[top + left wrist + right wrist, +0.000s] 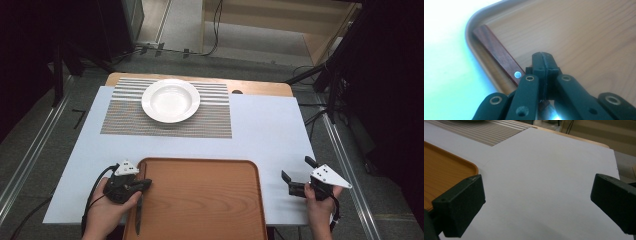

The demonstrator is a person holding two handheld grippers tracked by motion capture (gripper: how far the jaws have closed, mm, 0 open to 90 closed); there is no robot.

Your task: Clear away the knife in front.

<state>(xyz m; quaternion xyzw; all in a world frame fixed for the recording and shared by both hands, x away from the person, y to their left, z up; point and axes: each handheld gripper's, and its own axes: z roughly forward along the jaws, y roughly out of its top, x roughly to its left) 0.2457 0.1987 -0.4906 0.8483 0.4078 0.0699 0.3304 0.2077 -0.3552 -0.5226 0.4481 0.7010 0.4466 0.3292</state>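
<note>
Item: knife [499, 56], wooden handle, lying along the tray's [200, 200] left rim. Your left tongs [543, 62] are together above it; your right tongs [536, 202] stand apart over the counter [270, 130].

No readable text, labels, brands, numbers or signs anywhere in the high view or either gripper view.
</note>
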